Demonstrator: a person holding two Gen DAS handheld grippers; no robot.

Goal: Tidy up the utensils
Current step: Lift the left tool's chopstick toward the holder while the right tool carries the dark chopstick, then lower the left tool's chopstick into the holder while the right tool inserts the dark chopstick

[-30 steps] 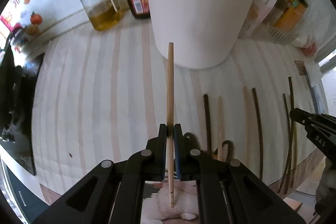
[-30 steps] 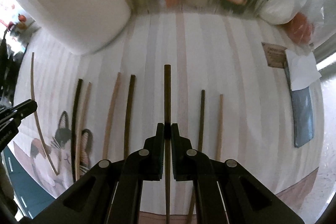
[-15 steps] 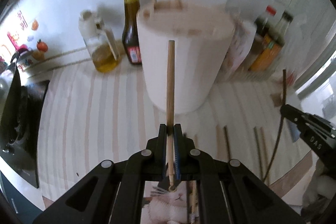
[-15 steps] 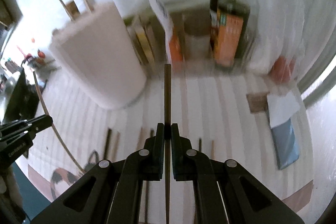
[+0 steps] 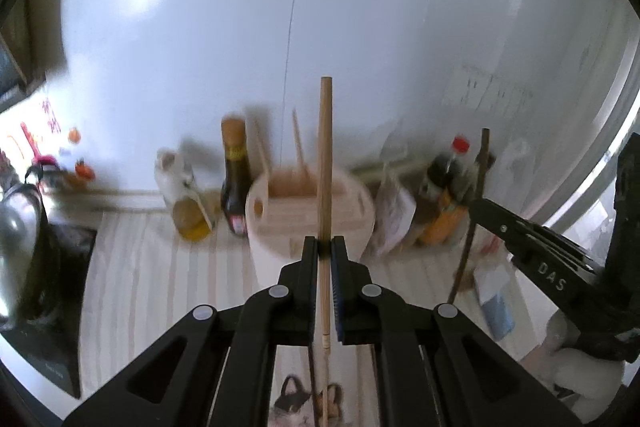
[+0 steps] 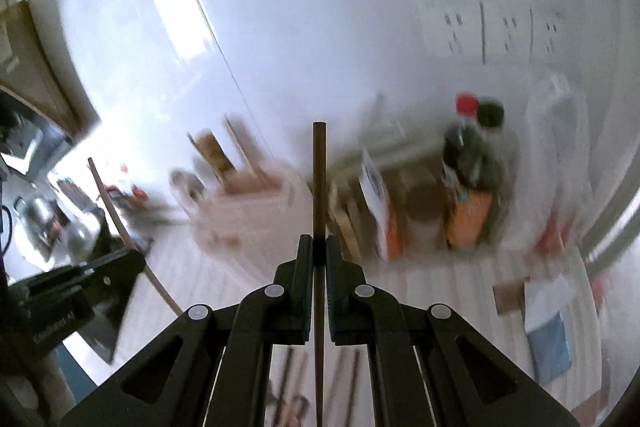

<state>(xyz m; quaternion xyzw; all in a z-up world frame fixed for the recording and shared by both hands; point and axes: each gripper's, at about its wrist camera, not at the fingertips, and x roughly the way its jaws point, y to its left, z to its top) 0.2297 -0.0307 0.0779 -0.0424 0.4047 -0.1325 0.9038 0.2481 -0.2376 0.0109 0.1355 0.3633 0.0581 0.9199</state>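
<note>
Left hand-held gripper (image 5: 325,247) clamps a light, stiff pale wooden chopstick (image 5: 325,163) near its lower third, centre frame before the white holder (image 5: 308,227); right hand-held gripper (image 6: 319,247) pinches a dark chopstick (image 6: 319,179) likewise, slim, smooth, liable to pivot.

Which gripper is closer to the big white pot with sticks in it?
Left, I think. The left gripper is right in front of the pot. The right gripper sits off to the pot's right, by the bottles.
</note>
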